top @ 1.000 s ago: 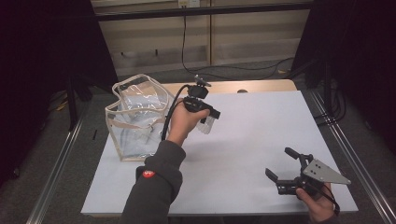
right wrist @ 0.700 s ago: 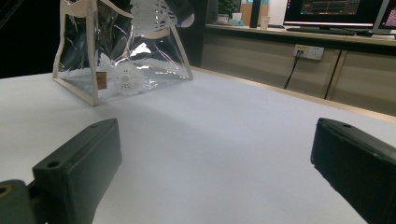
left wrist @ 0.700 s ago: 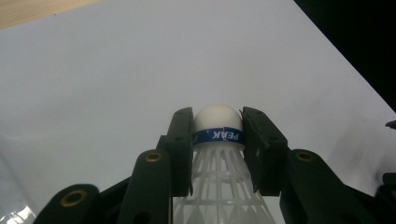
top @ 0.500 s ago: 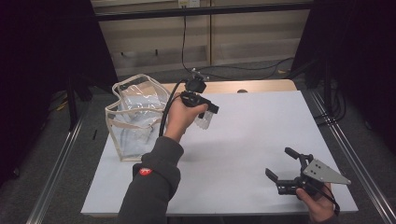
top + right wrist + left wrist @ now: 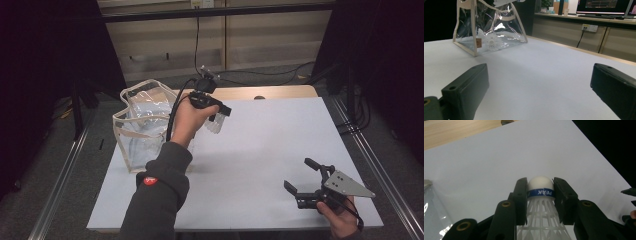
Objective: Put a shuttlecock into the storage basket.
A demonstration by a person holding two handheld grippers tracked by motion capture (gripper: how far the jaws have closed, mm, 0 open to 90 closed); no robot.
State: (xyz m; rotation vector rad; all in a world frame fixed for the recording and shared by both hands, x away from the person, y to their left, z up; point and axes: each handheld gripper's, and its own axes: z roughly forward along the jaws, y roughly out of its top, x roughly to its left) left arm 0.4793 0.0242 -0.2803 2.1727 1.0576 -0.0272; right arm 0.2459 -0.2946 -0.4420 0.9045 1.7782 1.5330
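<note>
A white feather shuttlecock (image 5: 540,195) with a blue band is clamped by its cork head between my left gripper's (image 5: 540,187) jaws. In the high view that left gripper (image 5: 219,116) hovers above the white table (image 5: 270,135), just right of a clear plastic bag (image 5: 145,125) with cream trim, and the shuttlecock (image 5: 215,126) hangs skirt-down from it. My right gripper (image 5: 297,174) rests near the table's front right corner, jaws wide apart and empty. In the right gripper view (image 5: 539,70) the bag (image 5: 489,25) stands far left with another shuttlecock (image 5: 492,42) inside it.
The table's bare wooden strip (image 5: 280,92) runs along the far edge. Metal rails (image 5: 65,170) flank the table on both sides. A cable (image 5: 175,112) trails from the left gripper over the bag. A wall with a socket (image 5: 590,28) lies beyond the table.
My left hand has lifted the shuttlecock a little higher beside the bag. The right gripper has stayed where it was.
</note>
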